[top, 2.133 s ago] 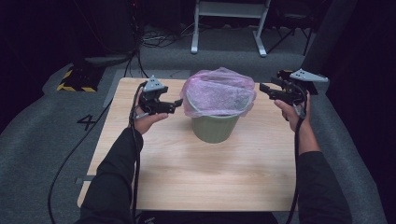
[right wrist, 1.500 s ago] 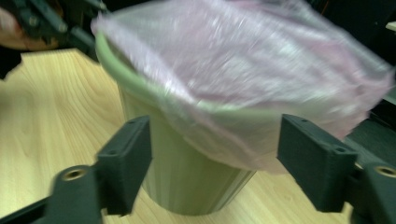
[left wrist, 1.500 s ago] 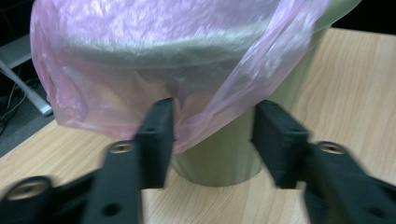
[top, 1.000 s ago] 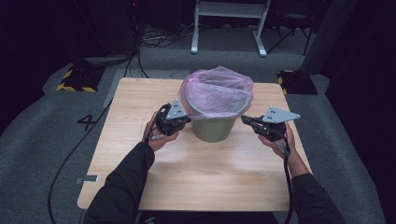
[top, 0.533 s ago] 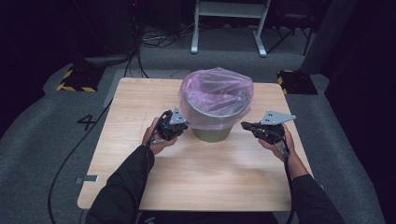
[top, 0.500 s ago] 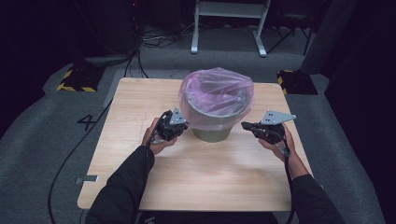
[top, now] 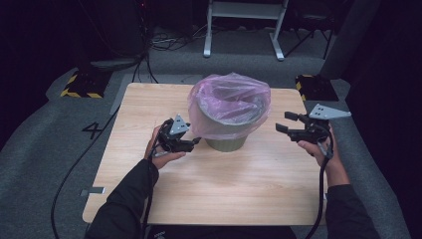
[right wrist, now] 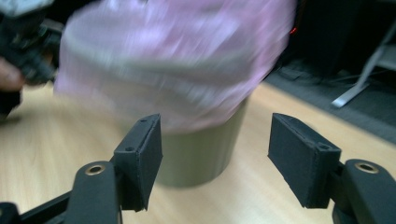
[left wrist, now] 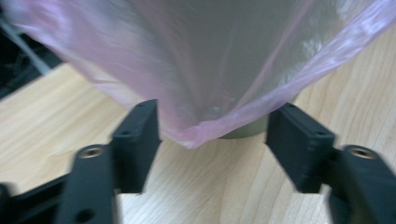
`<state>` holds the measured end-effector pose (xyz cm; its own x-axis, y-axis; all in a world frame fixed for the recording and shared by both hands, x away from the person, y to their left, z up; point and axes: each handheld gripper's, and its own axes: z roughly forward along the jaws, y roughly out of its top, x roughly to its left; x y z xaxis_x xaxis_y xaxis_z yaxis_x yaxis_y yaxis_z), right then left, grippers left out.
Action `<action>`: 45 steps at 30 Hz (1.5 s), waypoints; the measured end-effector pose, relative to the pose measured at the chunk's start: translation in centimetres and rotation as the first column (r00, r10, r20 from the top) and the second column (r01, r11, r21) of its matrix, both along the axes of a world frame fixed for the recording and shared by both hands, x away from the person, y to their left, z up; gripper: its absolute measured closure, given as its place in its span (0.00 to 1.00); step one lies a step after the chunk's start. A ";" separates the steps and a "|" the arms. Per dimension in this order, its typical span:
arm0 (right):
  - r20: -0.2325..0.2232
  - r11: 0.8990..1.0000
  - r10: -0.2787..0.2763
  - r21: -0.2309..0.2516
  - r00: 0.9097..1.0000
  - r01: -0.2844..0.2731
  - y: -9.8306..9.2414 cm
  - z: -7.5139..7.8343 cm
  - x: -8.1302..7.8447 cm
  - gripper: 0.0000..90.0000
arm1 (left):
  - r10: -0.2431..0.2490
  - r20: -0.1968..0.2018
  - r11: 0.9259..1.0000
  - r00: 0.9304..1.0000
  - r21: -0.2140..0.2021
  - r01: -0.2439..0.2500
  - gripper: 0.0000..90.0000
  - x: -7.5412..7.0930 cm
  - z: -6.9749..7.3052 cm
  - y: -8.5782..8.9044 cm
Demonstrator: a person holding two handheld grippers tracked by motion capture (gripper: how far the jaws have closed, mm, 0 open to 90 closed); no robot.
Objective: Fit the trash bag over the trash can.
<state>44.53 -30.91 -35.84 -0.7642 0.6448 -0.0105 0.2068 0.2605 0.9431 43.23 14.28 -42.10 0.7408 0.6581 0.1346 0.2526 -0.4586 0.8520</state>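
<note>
Your left gripper (left wrist: 212, 154) and right gripper (right wrist: 215, 158) gape empty (jaws just opened); snatch the bag hem (left wrist: 196, 137) ahead carelessly and the bin (top: 226, 144) tips.

A light wooden table (top: 149, 114) on grey carpet carries one item: a green bin (top: 226, 143) lined with a pink bag (top: 226, 94), standing upright toward the far middle of the tabletop.
</note>
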 end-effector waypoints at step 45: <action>-0.244 0.989 -0.074 -0.143 0.967 0.040 7.8 1.3 6.7 0.52 | -0.107 -0.208 0.975 0.972 -0.216 0.061 0.21 7.4 6.9 -2.9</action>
